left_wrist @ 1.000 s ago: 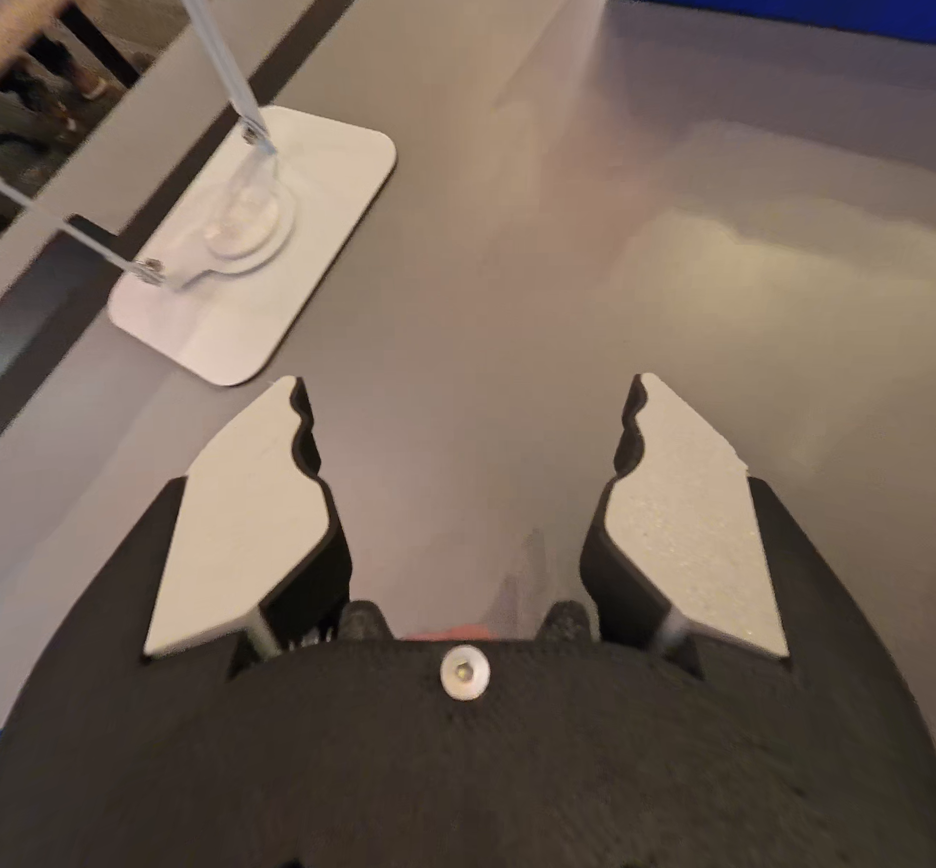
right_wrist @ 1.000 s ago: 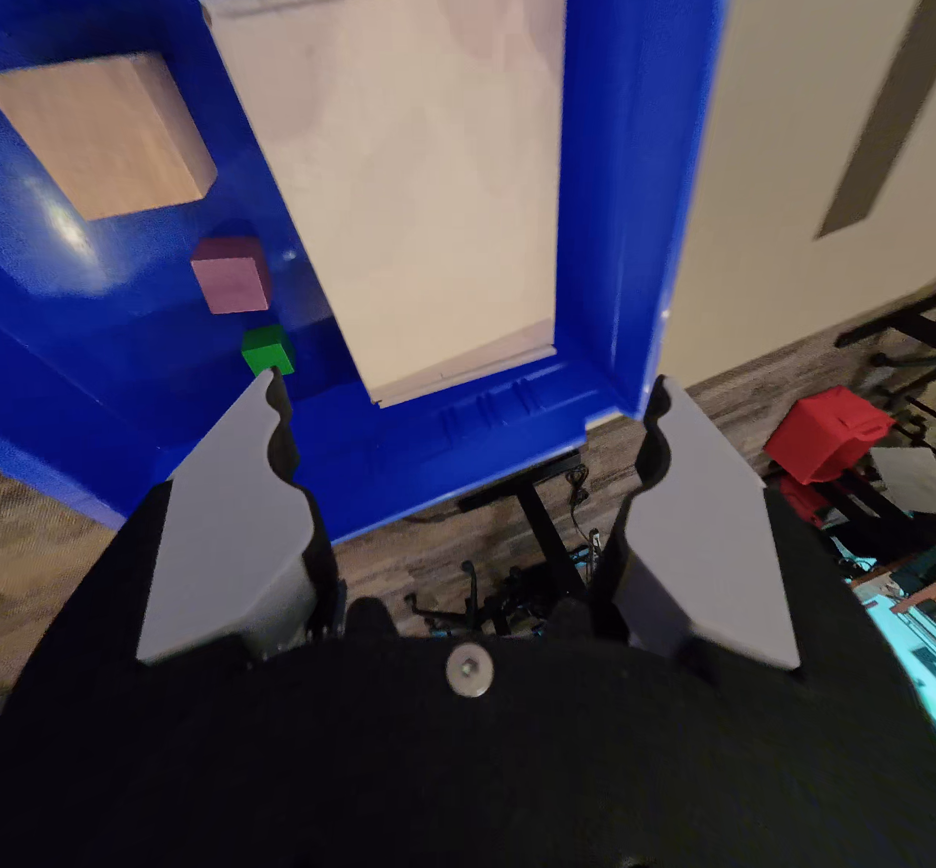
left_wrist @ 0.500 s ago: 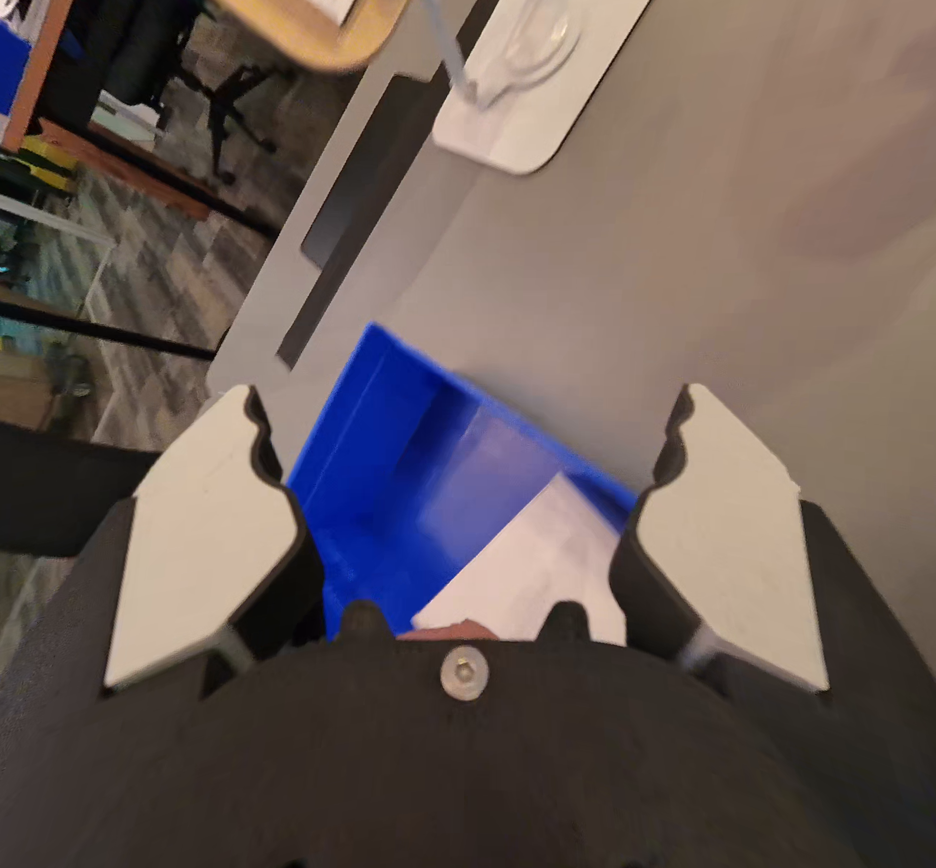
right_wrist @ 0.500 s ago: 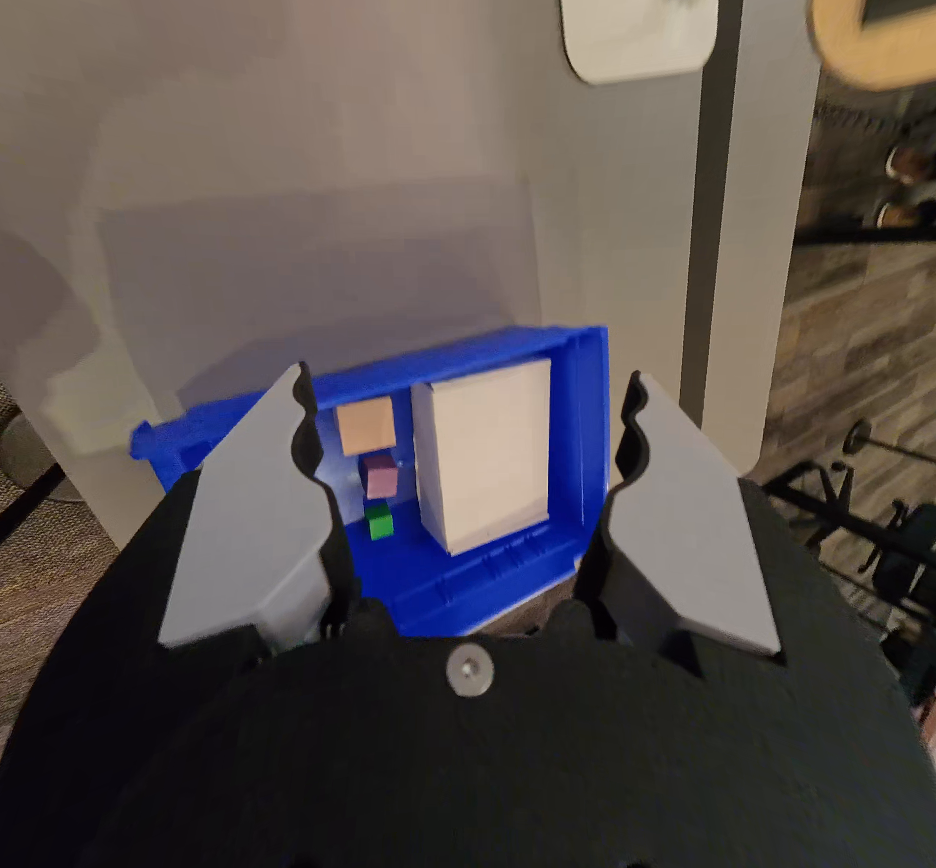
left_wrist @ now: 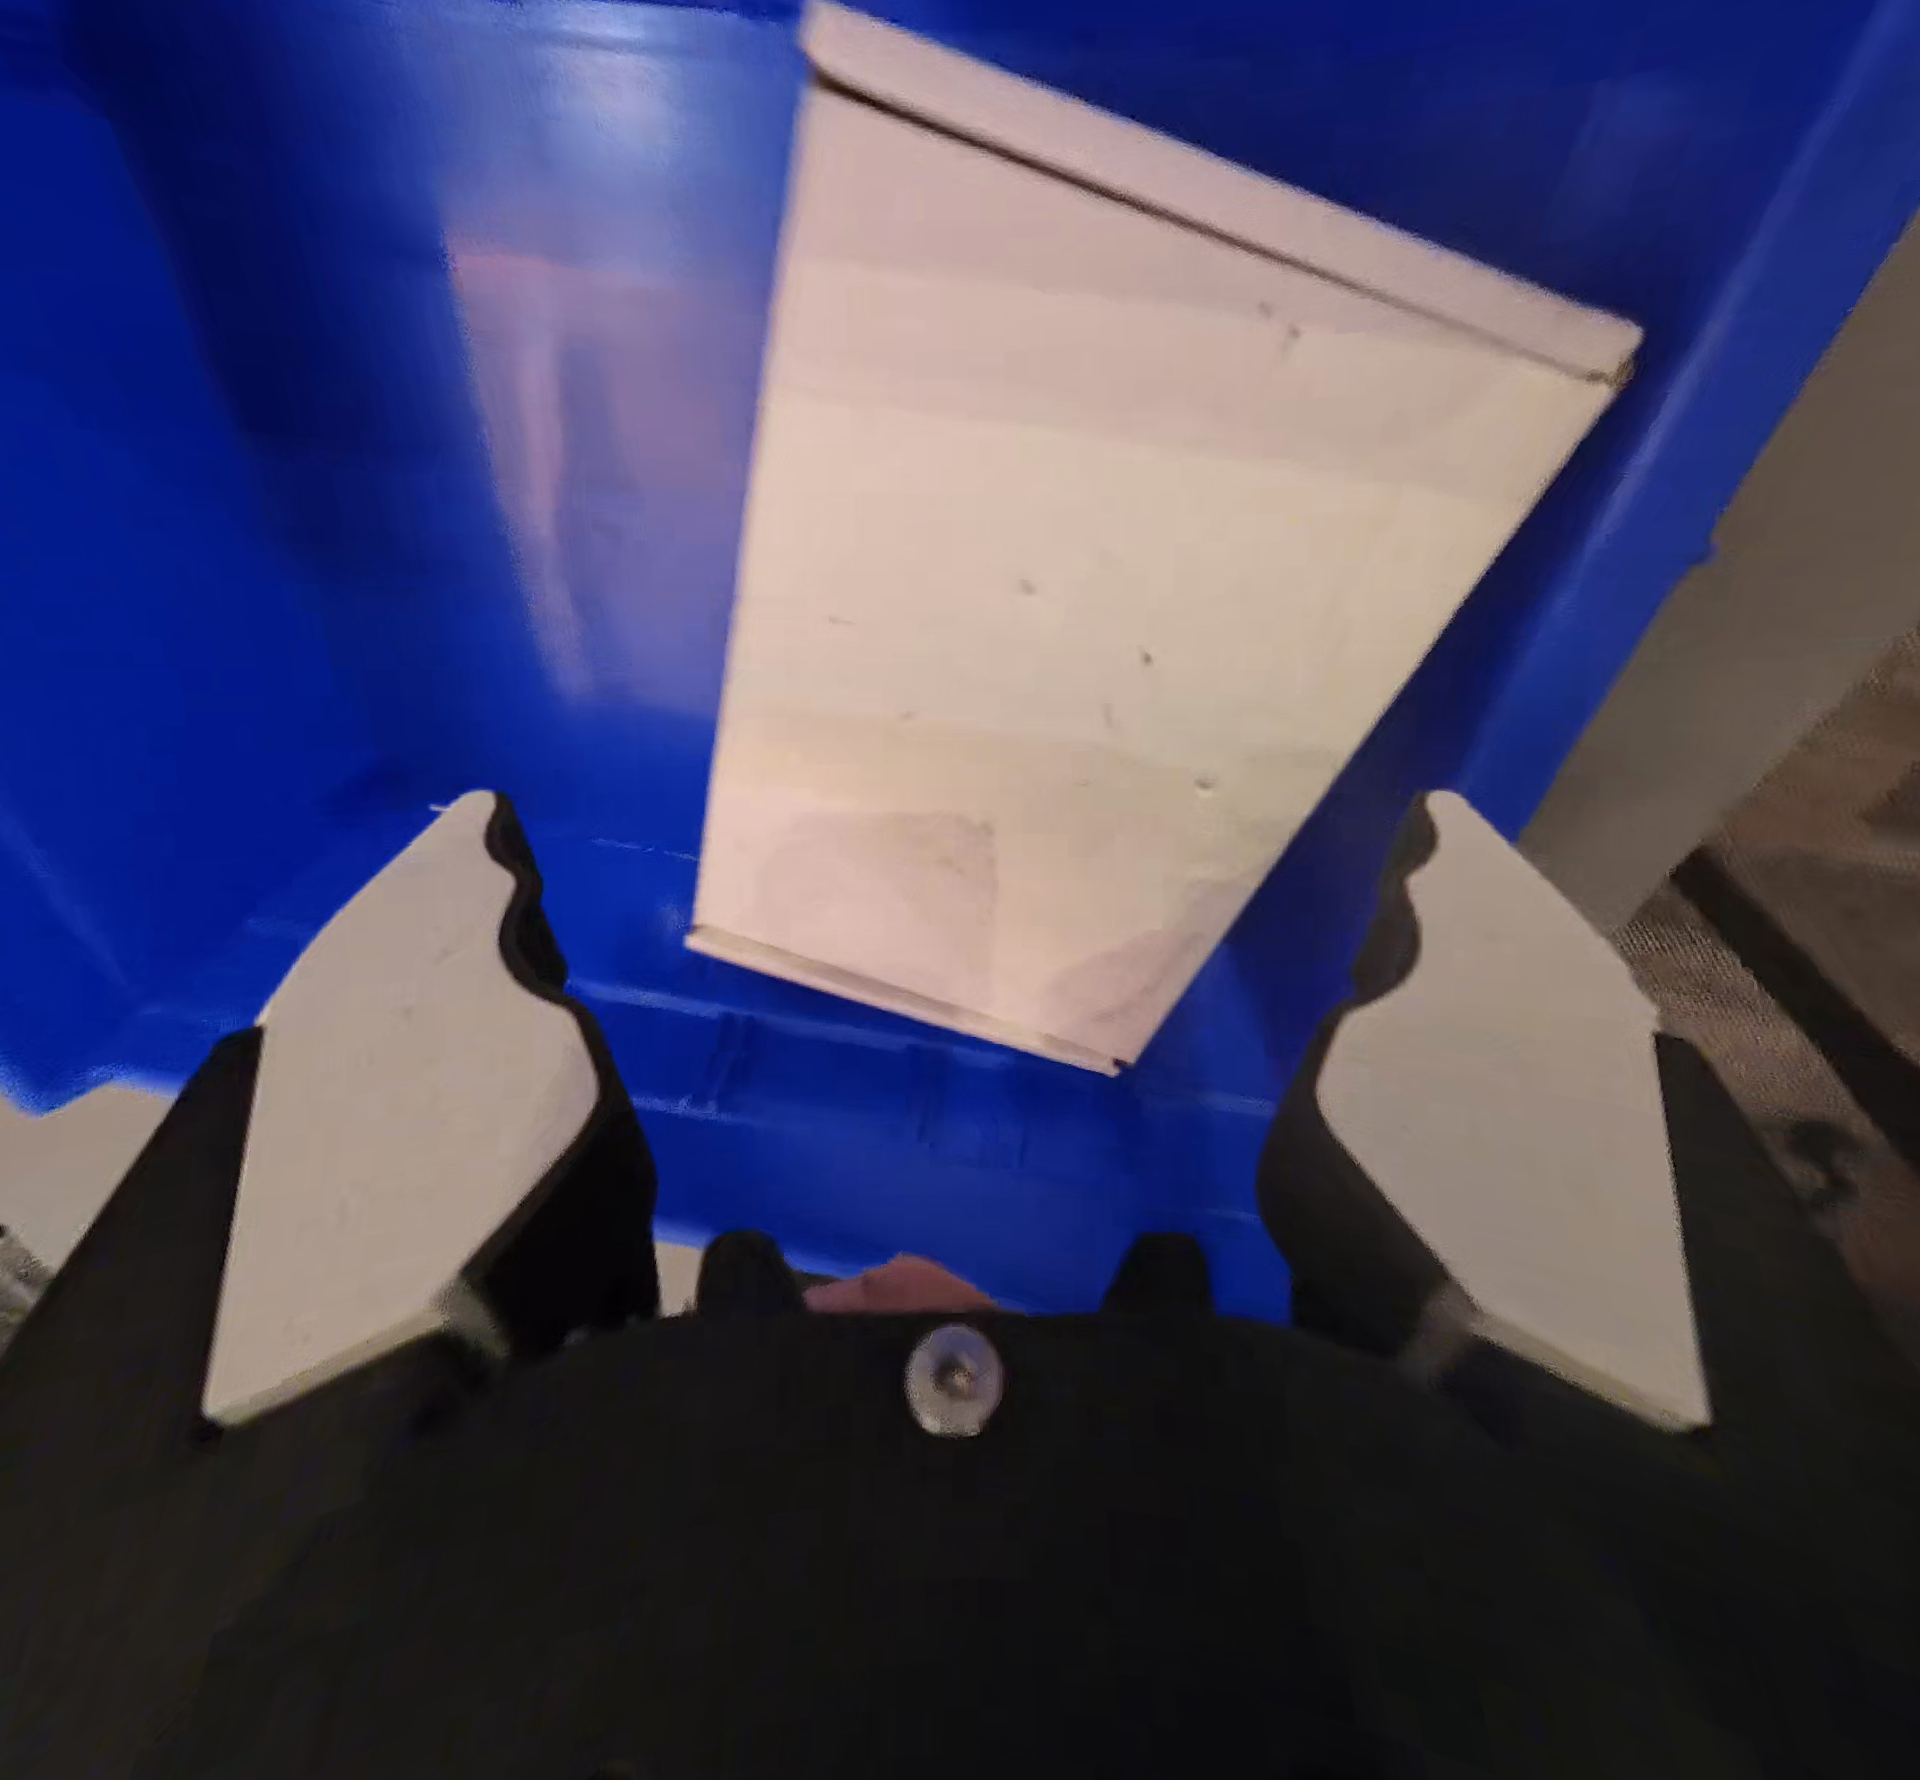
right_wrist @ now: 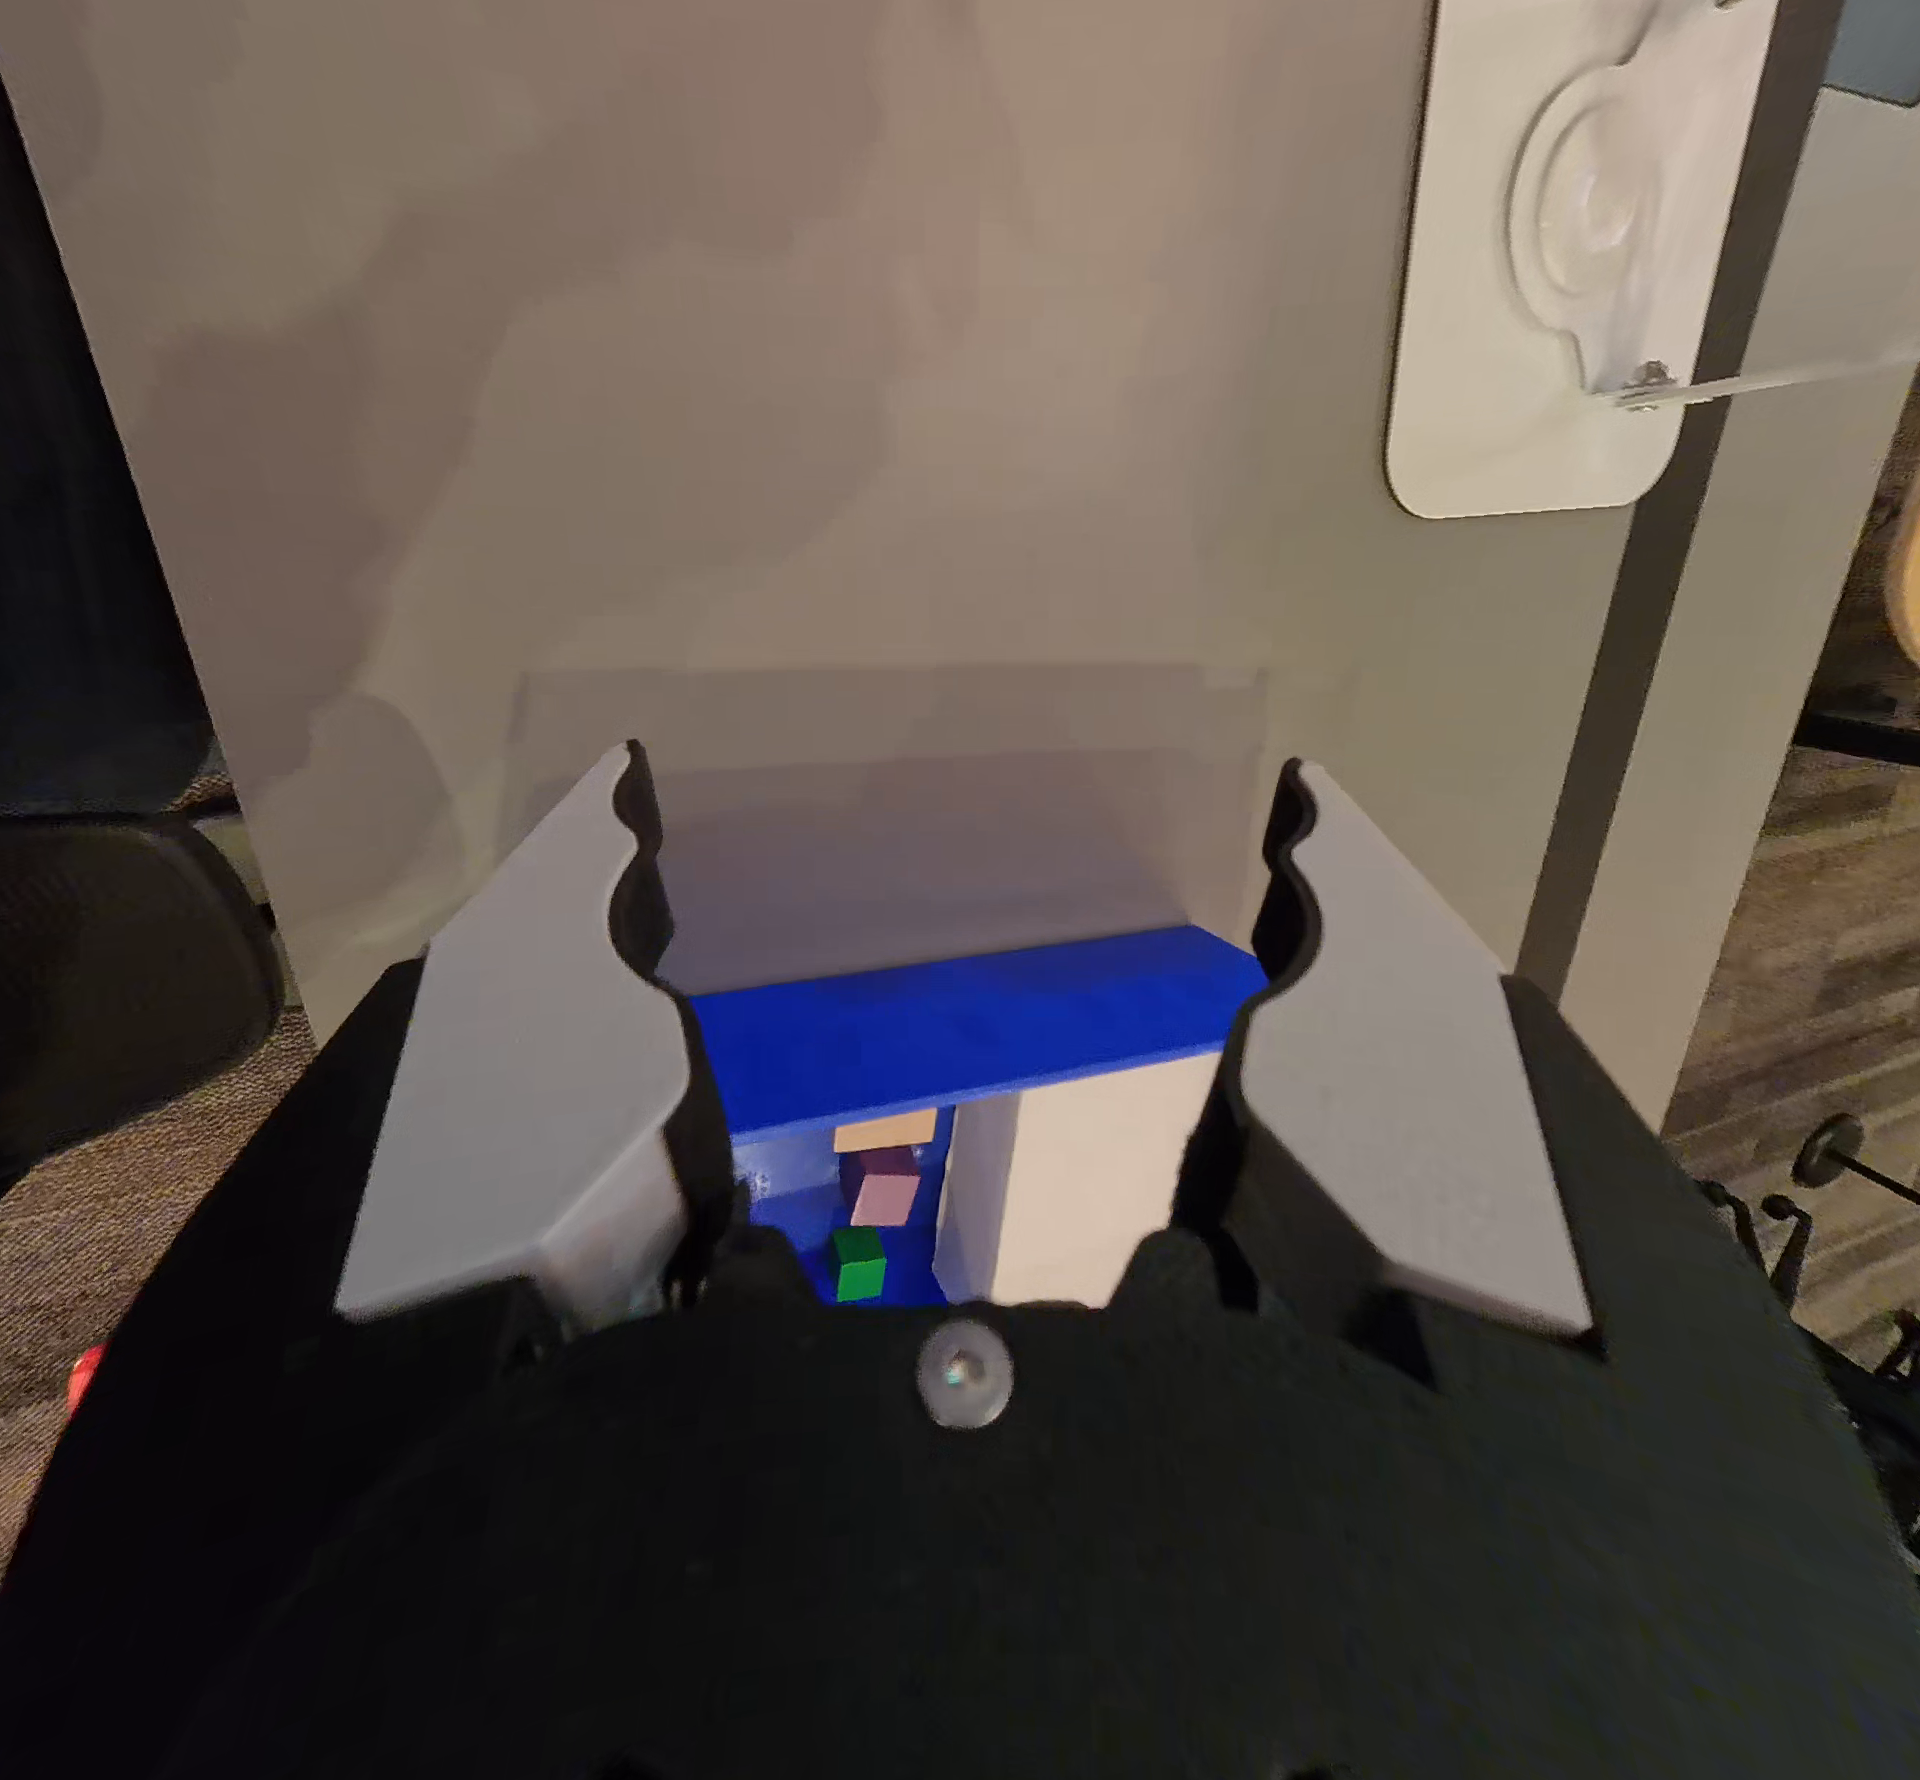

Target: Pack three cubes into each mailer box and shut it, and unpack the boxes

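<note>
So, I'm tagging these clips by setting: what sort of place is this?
Probably an office or lab workspace: a grey table with a white stand base, a blue bin, and patterned carpet beside it.

No readable writing on any visible surface

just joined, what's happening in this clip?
A person holds two claws over a blue plastic bin at the edge of a grey table. The left claw is open, above a shut white cardboard mailer box lying in the bin. The right claw is open and empty. Beige, purple and green cubes lie loose beside the box.
</note>
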{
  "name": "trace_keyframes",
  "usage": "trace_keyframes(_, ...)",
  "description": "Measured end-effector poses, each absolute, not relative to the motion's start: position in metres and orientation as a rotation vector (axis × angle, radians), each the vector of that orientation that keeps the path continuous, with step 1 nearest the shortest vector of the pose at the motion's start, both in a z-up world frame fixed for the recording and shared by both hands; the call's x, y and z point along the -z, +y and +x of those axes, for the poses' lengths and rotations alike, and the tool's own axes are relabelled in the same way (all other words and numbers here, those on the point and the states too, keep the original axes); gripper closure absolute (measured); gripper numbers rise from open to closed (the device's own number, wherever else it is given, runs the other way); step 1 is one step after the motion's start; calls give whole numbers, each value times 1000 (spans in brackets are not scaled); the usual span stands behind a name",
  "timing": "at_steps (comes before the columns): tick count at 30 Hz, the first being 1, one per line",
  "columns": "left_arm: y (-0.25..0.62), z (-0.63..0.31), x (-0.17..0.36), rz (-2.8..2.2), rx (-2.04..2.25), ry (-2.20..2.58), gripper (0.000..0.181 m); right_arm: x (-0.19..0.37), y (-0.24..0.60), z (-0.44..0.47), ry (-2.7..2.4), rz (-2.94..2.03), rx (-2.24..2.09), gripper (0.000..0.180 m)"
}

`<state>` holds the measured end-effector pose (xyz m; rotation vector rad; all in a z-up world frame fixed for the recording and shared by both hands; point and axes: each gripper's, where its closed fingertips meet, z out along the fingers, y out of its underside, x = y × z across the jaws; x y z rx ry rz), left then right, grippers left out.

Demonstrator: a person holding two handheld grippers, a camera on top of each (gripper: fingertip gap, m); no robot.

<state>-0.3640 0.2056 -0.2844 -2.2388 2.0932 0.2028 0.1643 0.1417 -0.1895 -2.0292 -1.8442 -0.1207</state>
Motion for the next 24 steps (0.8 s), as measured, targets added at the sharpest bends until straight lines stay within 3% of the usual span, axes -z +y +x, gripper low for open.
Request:
trace_keyframes(12,201,-385,326,-2414,-131,2174,43,211,133,131,-1892,-2017,24,69)
trace_keyframes(24,222,-375,277,-2479,74,1911,45,199,151,71,-1805,-1829,107,63)
